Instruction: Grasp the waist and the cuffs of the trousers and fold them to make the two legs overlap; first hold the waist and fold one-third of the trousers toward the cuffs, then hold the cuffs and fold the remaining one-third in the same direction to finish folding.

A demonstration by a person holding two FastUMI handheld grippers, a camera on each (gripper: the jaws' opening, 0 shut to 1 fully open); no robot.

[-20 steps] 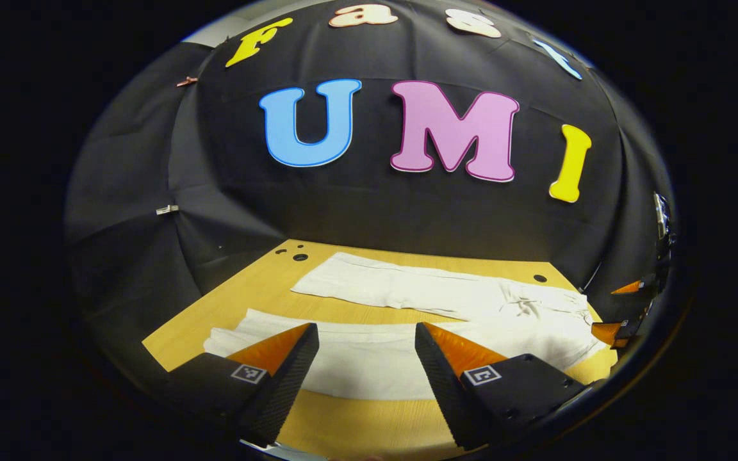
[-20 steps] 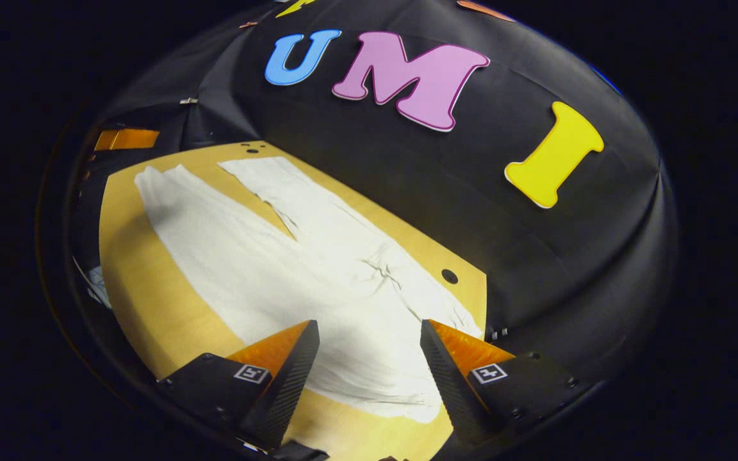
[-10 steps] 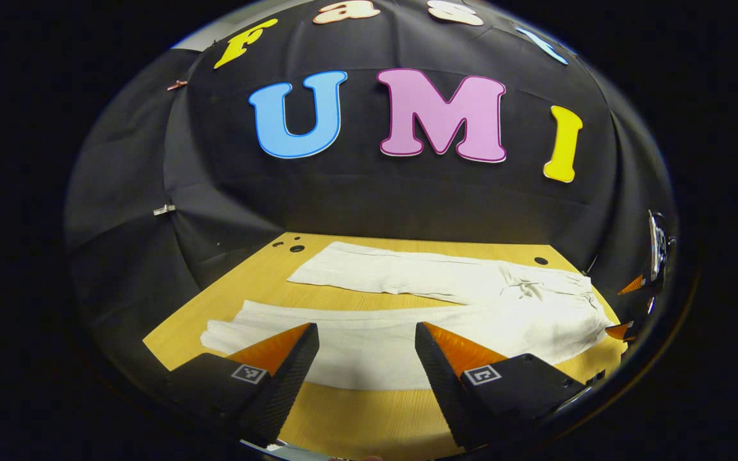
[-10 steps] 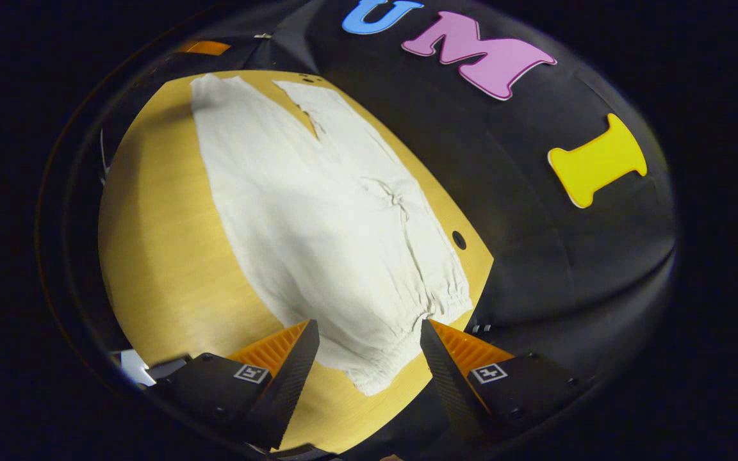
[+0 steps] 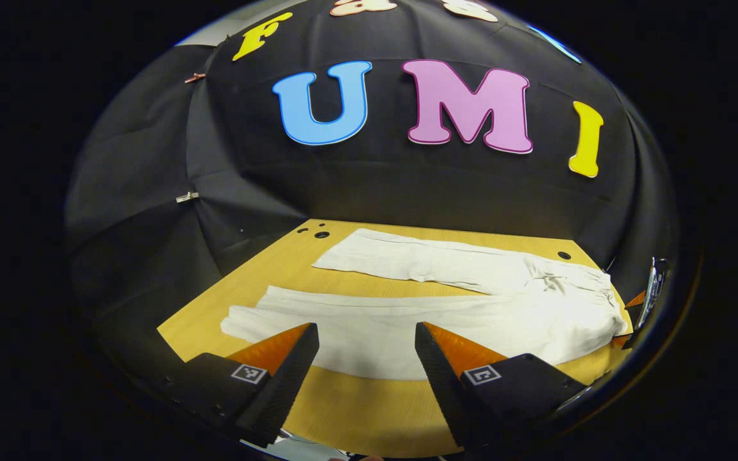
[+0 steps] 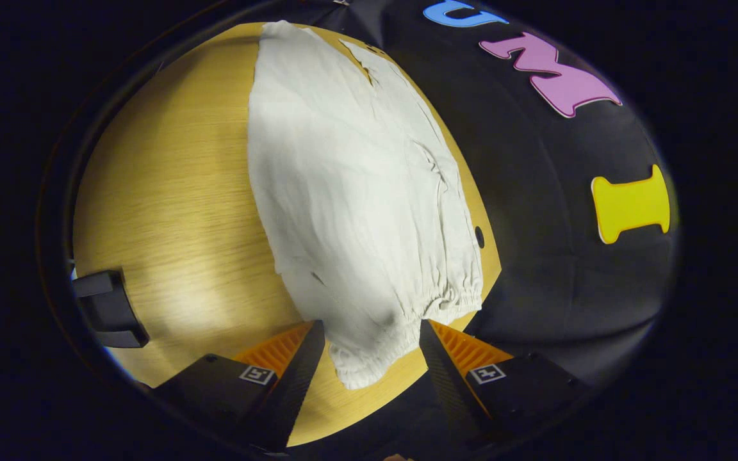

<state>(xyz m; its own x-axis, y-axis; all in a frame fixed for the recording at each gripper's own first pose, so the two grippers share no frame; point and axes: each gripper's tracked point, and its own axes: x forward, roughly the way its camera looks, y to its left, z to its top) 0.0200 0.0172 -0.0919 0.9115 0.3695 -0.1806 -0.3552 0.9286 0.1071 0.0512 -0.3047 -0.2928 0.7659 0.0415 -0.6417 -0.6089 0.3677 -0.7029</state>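
The right gripper (image 6: 369,349) has its jaws spread wide and empty, straddling the elasticated waist (image 6: 401,326) of the white trousers (image 6: 350,192) from just above, the cloth not yet pinched. The left gripper (image 5: 367,355) likewise has its jaws released, poised over the near leg (image 5: 369,330) partway along its length, with the cuff (image 5: 234,326) off to one side. The trousers lie flat on the wooden worktop (image 6: 170,192), legs splayed in a V, the far leg (image 5: 420,262) apart from the near one. The risk, as I judge it: the left jaws closing mid-leg rather than at the cuff, so the legs overlap askew, or the right catching only one layer of waistband and dragging the cloth. No containers are present.
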